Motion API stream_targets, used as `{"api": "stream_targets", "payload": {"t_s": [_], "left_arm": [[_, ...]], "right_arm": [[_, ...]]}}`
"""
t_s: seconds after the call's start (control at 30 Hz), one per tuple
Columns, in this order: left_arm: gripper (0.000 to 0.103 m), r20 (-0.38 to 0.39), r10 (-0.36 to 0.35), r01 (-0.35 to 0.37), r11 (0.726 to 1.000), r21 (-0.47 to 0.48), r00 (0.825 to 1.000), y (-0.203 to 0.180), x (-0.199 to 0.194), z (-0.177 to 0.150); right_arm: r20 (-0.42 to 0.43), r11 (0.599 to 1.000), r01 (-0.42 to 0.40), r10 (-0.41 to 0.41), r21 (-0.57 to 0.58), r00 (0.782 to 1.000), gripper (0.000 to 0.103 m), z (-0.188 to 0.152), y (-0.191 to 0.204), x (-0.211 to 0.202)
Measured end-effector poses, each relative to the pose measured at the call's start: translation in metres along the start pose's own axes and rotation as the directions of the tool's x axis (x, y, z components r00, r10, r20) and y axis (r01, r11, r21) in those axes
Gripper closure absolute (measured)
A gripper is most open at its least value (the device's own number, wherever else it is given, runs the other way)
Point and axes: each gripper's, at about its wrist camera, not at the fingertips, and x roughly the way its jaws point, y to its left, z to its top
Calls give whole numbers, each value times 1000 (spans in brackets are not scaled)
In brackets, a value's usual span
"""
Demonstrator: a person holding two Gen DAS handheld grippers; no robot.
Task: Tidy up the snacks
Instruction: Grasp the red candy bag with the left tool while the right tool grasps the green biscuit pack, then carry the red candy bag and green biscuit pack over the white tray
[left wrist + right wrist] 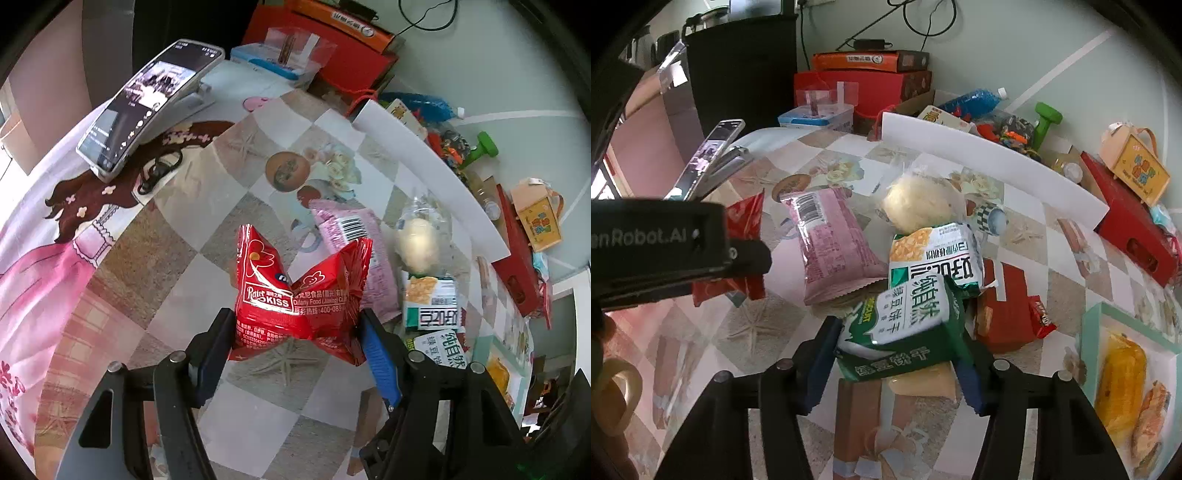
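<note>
Two grippers each hold one snack pack above a table with a checked cloth (177, 251). The left gripper (297, 332) has its fingers pressed on both sides of a red packet (295, 295), which is squeezed in the middle so that its two ends stand up like a V. The right gripper (897, 354) has its fingers closed on a green and white biscuit pack (905, 325), which sits tilted between them, over a pale yellow pack lying on the cloth. Just behind the green and white pack, in the right wrist view, lie a second green and white pack (936, 254) with yellow corn printed on it, a pink packet (834, 243) with a barcode, and a round pale bun in clear wrap (918, 203). To the right of these lies a red box-like pack (1008, 310), and near the right edge a mint-coloured tray (1089, 332) holds yellow snacks. Farther away a phone on a stand (147, 107) leans at the left side of the table. A long white board (990, 162) lies along the far edge, and behind it stand red and orange boxes (871, 77) and a green dumbbell (1047, 123).
</note>
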Motion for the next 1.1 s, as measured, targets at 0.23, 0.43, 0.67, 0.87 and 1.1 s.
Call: {"api": "stream_targets", "payload": {"t_s": [0.23, 0.43, 0.67, 0.87, 1.1], "left_arm": [[34, 17, 4, -4, 1000, 17, 1000, -6, -7, -1], [34, 45, -8, 6, 999, 35, 999, -14, -20, -4], [34, 82, -37, 27, 993, 113, 996, -42, -36, -13], [34, 70, -76, 63, 983, 174, 995, -70, -39, -25], [34, 65, -106, 84, 958, 273, 992, -111, -43, -43]], "right_arm": [[38, 1000, -9, 9, -3, 999, 43, 2, -4, -19], [78, 1000, 5, -6, 13, 997, 43, 1, -14, -41], [105, 997, 37, -45, 73, 993, 43, -7, -41, -61], [123, 985, 67, -87, 159, 989, 43, -18, -78, -81], [131, 952, 96, -139, 289, 982, 43, -33, -131, -101]]}}
